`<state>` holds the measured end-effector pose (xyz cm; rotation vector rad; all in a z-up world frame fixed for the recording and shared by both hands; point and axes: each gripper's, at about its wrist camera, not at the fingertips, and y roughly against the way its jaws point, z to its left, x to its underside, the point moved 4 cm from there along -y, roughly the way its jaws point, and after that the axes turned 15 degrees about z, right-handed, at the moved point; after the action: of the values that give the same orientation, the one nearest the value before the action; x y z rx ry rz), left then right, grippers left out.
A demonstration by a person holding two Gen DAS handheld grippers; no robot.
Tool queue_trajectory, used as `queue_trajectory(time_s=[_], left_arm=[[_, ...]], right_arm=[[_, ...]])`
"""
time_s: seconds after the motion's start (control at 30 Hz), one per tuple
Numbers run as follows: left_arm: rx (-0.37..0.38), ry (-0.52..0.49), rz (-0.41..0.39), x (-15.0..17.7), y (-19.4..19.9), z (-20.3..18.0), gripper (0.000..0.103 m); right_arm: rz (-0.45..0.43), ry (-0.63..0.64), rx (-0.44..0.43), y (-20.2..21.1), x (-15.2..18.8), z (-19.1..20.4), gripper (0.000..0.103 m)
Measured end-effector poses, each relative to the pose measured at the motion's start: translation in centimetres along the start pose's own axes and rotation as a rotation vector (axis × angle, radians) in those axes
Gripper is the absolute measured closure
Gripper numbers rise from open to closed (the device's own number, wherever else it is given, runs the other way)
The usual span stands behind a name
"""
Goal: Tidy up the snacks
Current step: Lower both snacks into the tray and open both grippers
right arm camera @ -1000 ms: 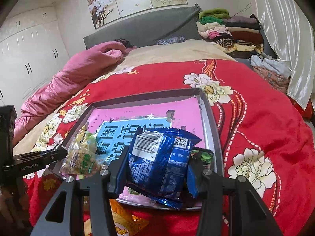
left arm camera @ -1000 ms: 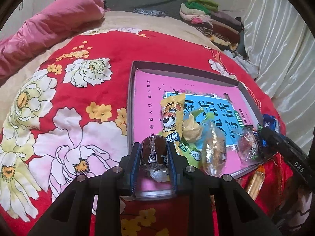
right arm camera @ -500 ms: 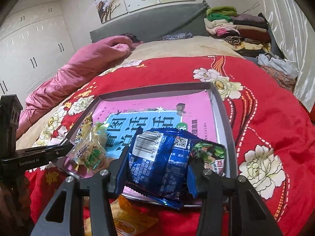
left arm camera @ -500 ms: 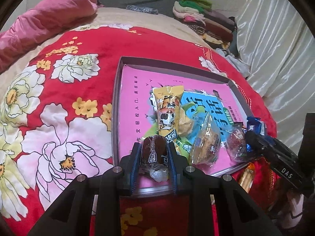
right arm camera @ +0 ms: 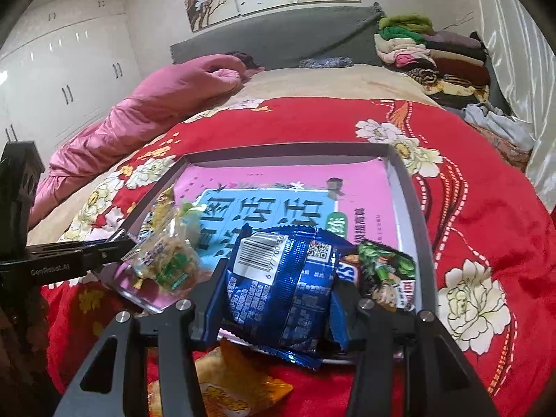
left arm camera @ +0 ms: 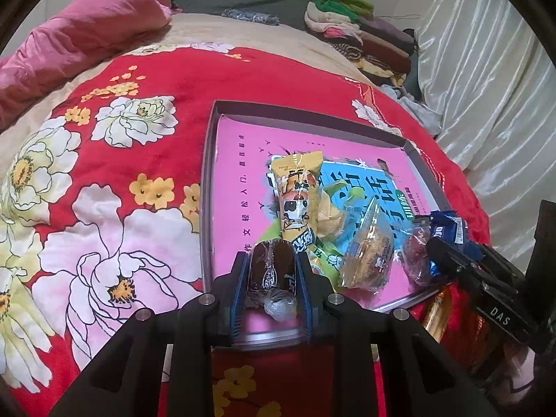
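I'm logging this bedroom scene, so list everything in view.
Tray: one, grey rim, pink and blue floor, on the blanket.
Blanket: one, red with flowers, on the bed.
Snack packs: several, yellow, green and clear, in the tray.
Orange pack: one, on the blanket before the tray.
Folded clothes: one stack, mixed colours, far corner.
Left gripper: shut on a brown wrapped cake.
Right gripper: shut on a blue pack.

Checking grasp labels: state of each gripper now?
Left gripper: closed on the brown wrapped snack.
Right gripper: closed on the blue snack packet.
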<state>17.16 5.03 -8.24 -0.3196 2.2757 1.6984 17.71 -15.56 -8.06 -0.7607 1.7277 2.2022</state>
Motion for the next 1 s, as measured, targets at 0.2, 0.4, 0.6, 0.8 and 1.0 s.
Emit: queue_trajectory(time_s=[0.2, 0.4, 0.6, 0.8, 1.0], left_arm=[[0.0, 0.009, 0.0, 0.0, 0.02, 0.18, 0.076], [-0.001, 0.008, -0.001, 0.0, 0.02, 0.16, 0.076], [-0.006, 0.001, -0.004, 0.02, 0.09, 0.09, 0.076], [-0.011, 0.0, -0.008, -0.08, 0.25, 0.02, 0.076], [-0.019, 0.01, -0.009, -0.11, 0.41, 0.31, 0.076]], right_arm=[[-0.002, -0.029, -0.003, 0.05, -0.07, -0.72, 0.052], [0.002, -0.024, -0.009, -0.06, -0.09, -0.69, 0.052], [0.005, -0.02, 0.006, 0.06, 0.0, -0.53, 0.049], [0.005, -0.032, 0.005, 0.3, 0.08, -0.83, 0.045], [0.005, -0.029, 0.008, 0.59, 0.18, -0.74, 0.041]])
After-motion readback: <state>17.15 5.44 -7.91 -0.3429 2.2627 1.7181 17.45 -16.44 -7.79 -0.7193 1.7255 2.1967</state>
